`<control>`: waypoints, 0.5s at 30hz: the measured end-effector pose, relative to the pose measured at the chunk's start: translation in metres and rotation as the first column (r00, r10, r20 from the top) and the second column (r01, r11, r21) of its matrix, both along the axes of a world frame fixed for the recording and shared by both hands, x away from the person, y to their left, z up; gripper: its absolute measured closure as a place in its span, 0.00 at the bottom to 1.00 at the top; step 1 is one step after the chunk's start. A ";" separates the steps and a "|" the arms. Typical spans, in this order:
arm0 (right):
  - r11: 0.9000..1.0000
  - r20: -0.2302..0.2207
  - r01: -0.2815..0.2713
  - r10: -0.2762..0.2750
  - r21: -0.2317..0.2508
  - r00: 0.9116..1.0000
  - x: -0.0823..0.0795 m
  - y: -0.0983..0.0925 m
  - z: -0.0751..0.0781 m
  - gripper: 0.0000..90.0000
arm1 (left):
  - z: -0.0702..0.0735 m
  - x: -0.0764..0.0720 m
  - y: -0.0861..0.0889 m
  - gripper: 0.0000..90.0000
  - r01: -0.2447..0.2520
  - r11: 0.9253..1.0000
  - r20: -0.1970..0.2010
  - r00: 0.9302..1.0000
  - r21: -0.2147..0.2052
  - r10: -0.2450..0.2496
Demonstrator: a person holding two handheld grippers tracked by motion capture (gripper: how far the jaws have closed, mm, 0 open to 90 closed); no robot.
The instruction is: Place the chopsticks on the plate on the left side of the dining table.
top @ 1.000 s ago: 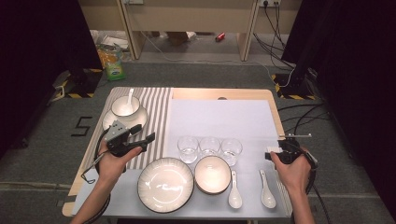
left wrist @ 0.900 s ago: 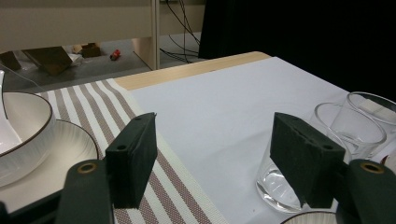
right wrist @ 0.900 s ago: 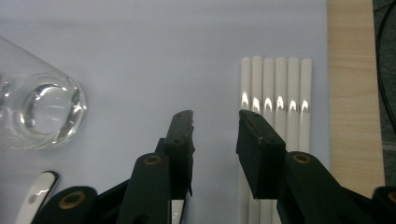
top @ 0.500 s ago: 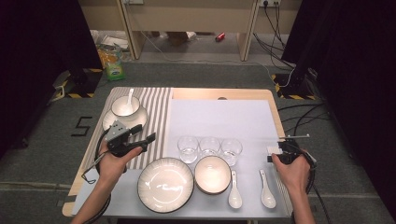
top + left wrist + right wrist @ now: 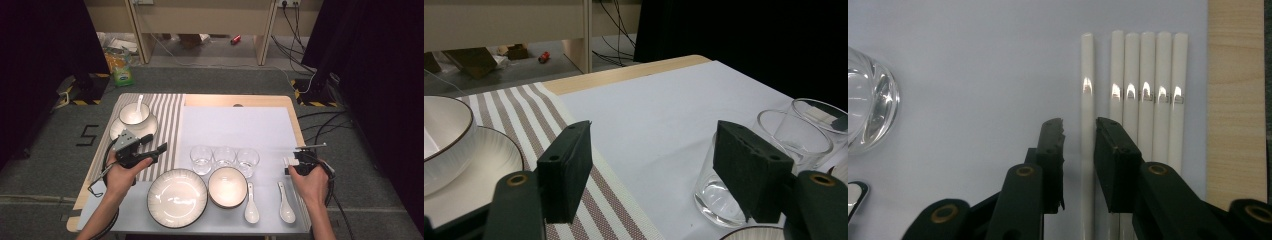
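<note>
Six white chopsticks [image 5: 1131, 100] lie at the mat's right edge — my right gripper [image 5: 1079, 125], jaws just narrowing, straddles the leftmost unpinched, so next I squeeze and lift — left gripper [image 5: 649, 165] spread, idle.

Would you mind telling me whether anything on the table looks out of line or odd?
One white chopstick lies slightly apart from the other five, which lie side by side; the right tool, whose jaws have just been closing, straddles it. Its left pad's tip looks chipped. Nothing looks spilled.
</note>
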State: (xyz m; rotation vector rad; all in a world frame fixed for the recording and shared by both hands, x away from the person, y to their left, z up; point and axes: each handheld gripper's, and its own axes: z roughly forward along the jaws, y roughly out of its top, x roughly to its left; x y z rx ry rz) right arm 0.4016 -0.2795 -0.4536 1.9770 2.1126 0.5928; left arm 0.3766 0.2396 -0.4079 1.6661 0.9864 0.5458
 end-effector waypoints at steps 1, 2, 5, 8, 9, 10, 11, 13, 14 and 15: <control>1.000 -0.009 0.000 0.000 -0.007 1.000 0.000 0.000 0.000 0.83 | 0.000 0.000 0.000 0.35 0.001 1.000 0.000 1.000 -0.001 -0.001; 1.000 -0.018 0.004 -0.004 -0.006 1.000 0.000 0.001 0.000 0.83 | 0.000 0.000 0.000 0.35 0.001 1.000 0.000 1.000 -0.002 -0.001; 1.000 -0.028 -0.008 0.008 -0.014 1.000 -0.001 0.002 -0.001 0.85 | -0.001 0.000 0.000 0.35 0.001 1.000 -0.002 1.000 -0.001 -0.001; 1.000 -0.038 -0.012 0.011 -0.025 0.999 0.000 0.003 -0.002 0.86 | -0.001 0.000 0.000 0.35 0.002 1.000 -0.003 1.000 -0.002 -0.002; 1.000 -0.039 -0.010 0.008 -0.028 0.999 0.000 0.004 -0.002 0.86 | -0.001 0.000 0.000 0.35 0.003 1.000 -0.003 1.000 -0.001 -0.003; 0.999 -0.045 -0.008 0.006 -0.032 0.999 0.000 0.004 -0.001 0.87 | -0.001 0.000 0.000 0.35 0.003 1.000 -0.003 1.000 -0.002 -0.003; 0.999 -0.048 -0.006 0.004 -0.038 0.999 0.000 0.005 -0.001 0.88 | -0.001 0.000 0.000 0.35 0.003 1.000 -0.003 1.000 -0.001 -0.003; 0.998 -0.051 -0.010 0.006 -0.063 0.999 0.001 0.006 -0.002 0.91 | -0.001 0.001 0.001 0.35 0.004 1.000 -0.003 1.000 -0.003 -0.004; 0.997 -0.049 -0.014 0.010 -0.077 0.999 0.001 0.008 -0.002 0.91 | -0.001 0.001 0.001 0.35 0.004 1.000 -0.003 1.000 -0.004 -0.004; 0.996 -0.058 -0.011 0.006 -0.089 0.998 0.002 0.010 -0.001 0.91 | -0.001 0.001 0.001 0.35 0.004 1.000 -0.002 1.000 -0.004 -0.004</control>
